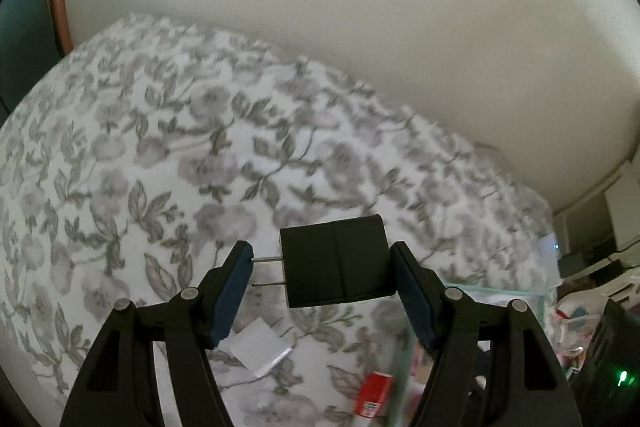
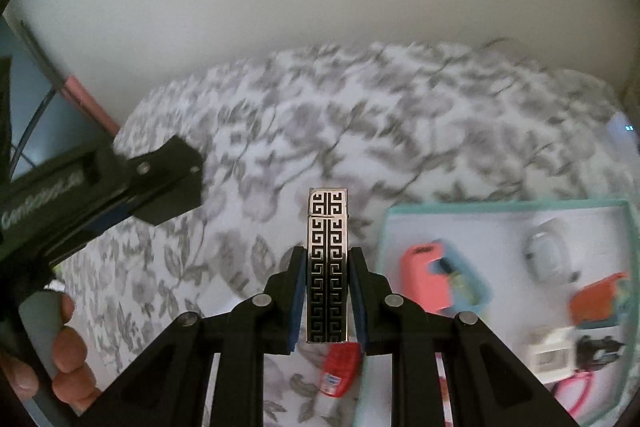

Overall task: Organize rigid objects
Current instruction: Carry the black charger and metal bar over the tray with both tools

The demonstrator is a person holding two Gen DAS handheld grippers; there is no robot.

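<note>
**Charger and lighter both lifted over the bed**

Black plug-in charger [image 1: 335,261] sits pinched in the left gripper [image 1: 322,279], prongs against one pad and body against the other, above the floral bedspread [image 1: 160,155]. The right gripper [image 2: 327,297] clamps a silver lighter [image 2: 327,267] with a black key pattern, upright. A teal-rimmed tray [image 2: 496,205] of small items lies at the right, a red tube [image 2: 338,371] beside it.

— What carries it all?
— A bed spread with a white cover [image 1: 168,155] printed in grey leaves and flowers.
— What lies on it near the left tongs?
— Below them, a white packet [image 1: 262,347] and a red box [image 1: 374,397].
— And by the right tongs?
— A mint-rimmed tray [image 2: 500,205] just right of them.
</note>
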